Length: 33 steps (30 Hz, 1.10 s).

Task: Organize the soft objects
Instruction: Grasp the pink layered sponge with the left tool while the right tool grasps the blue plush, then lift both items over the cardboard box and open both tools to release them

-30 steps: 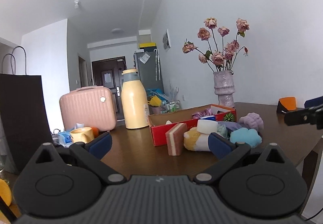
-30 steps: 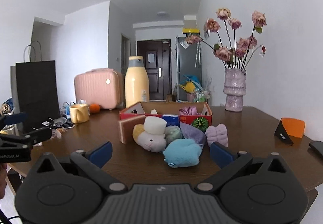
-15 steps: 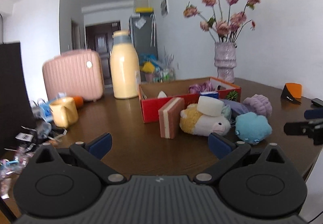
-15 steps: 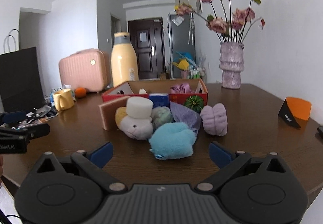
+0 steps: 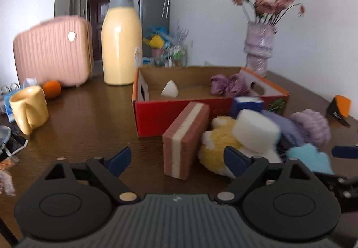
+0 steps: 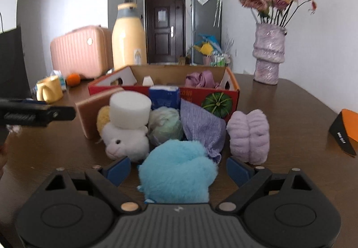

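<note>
Several soft toys heaped on tabletop (image 6: pixel 279 113) before red box (image 6: pixel 232 91). Blue plush (image 6: pixel 179 169) sat between spread right tongs (image 6: pixel 178 168); striped sponge (image 5: pixel 184 143) ahead of spread left tongs (image 5: pixel 176 157). Risk: closing could nudge neighbouring white plush (image 6: pixel 127 143), toppling foam cylinder (image 6: pixel 131 109).

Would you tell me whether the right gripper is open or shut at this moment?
Open: the right gripper has its jaws spread wide on either side of the blue fluffy toy, neither visibly pressing it.

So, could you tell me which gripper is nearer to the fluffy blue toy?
Right. The right gripper straddles the fluffy blue toy; the left gripper faces the striped sponge off to its side.
</note>
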Motion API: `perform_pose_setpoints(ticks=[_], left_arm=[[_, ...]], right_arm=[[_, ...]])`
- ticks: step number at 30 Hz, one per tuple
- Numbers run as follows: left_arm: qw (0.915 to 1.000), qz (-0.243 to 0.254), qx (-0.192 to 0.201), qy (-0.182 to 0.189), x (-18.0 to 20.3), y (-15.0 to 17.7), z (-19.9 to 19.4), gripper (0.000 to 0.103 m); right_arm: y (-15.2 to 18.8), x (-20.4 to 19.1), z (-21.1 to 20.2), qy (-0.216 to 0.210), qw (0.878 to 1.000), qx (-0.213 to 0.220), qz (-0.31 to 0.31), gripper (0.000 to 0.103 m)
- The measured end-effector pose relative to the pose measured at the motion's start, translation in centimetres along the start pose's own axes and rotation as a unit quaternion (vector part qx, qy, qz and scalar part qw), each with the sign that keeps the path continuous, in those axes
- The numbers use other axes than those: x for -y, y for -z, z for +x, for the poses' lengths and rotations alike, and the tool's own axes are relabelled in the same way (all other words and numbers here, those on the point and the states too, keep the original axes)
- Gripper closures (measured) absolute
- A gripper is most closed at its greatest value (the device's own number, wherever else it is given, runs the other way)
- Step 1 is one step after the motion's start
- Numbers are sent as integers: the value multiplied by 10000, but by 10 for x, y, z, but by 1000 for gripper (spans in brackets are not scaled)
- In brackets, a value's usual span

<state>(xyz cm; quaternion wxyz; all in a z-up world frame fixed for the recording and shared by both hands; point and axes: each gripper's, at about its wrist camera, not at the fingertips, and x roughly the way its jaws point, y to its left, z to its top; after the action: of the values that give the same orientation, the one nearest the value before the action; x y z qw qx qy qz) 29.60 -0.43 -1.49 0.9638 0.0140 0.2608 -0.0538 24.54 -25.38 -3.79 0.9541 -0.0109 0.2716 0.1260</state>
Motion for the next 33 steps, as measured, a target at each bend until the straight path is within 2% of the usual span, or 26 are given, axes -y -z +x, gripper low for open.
perform_pose_setpoints(ticks=[2,6,7,8,9,10,11,13,17,22,28,33], left_arm=[[9999,-69,-122,-44,-4,-2,15,25],[9997,-206,-118,90,-9,-9,34,30],[9996,-240,-98,112,-11,-11,38,34],[9994,-289,-89,150,-12,-12,41,40],[9991,-347,-108,208,-13,-14,45,44],[9986,-402,-125,314,-14,-15,47,54],[9981,-444,-129,410,-15,-16,48,61],[9980,-458,-126,409,-14,-15,47,64],[9979,-512,9,401,-14,-14,28,67],[9975,-501,310,398,-11,-8,-19,68],[9958,-506,670,363,-10,-1,-82,69],[9924,-529,1084,252,-15,6,-137,69]], right_arm=[[0,2,11,-46,9999,-97,36,10],[2,4,27,-80,9996,-263,70,11],[3,4,29,-110,9995,-290,87,12],[3,4,31,-141,9994,-308,96,14],[3,4,33,-166,9992,-338,97,21],[4,4,36,-200,9990,-379,92,26],[6,3,37,-231,9989,-400,107,27],[8,2,37,-264,9988,-383,139,35],[8,-1,29,-239,9991,-327,104,42],[6,-4,6,-275,9994,-159,149,66],[5,-17,-37,-224,9996,175,31,66],[3,-29,-85,-218,9971,725,-30,66]])
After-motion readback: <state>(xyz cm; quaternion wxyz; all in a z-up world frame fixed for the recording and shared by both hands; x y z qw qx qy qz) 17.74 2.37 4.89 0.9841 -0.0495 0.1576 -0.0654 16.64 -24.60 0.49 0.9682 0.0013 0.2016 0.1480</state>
